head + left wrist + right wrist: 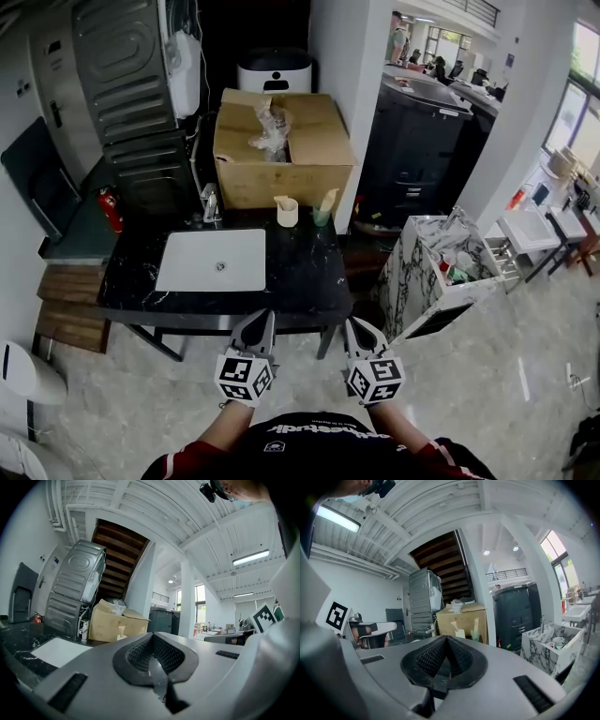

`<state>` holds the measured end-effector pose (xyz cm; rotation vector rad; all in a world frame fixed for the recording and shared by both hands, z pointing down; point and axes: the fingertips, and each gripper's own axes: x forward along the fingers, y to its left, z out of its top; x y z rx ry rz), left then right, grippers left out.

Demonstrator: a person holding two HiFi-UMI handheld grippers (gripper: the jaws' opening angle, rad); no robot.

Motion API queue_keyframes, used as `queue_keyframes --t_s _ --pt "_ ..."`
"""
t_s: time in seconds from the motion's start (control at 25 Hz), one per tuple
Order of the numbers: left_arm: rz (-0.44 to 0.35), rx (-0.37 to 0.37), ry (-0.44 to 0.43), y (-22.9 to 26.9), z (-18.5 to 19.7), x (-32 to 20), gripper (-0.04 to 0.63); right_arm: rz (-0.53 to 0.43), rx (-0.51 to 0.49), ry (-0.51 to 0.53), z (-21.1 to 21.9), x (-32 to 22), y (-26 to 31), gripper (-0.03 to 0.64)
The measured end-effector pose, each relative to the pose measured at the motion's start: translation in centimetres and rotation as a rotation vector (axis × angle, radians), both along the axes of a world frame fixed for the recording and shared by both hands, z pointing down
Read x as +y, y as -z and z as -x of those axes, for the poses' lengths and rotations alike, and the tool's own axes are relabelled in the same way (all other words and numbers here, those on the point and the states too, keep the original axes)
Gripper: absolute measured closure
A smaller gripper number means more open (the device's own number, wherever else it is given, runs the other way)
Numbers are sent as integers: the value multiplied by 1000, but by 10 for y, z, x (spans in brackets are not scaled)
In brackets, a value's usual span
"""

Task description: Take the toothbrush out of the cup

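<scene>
Head view: both grippers shut and empty, and the cups stand untouched at the back of the counter.
The left gripper (255,328) is at lower centre with its jaws pressed together and nothing between them, and the left gripper view shows the same. The right gripper (364,336) is just beside it, also closed on nothing. Both are held at the near edge of the black counter (300,272). The count is two grippers, two cups and two toothbrushes. The cream cup (287,214) and the green cup (321,217) stand side by side just above the frame's centre, at the counter's far edge, in front of one cardboard box (281,150). One toothbrush (281,200) stands in the cream cup and another is in the green cup. One white sink (211,260) lies left of centre, with one tap (210,202) behind it.
</scene>
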<state>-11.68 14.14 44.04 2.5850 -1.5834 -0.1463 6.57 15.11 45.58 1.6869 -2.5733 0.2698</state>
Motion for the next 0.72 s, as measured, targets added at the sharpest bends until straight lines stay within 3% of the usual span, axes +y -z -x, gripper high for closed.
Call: queue_keyframes --t_s 0.48,0.72 --pt "-18 5 -40 -6 34 -4 581 -18 8 -75 27 10 -8 581" --pt "13 14 -52 -18 41 -24 581 -1 10 -100 30 -8 -17 581"
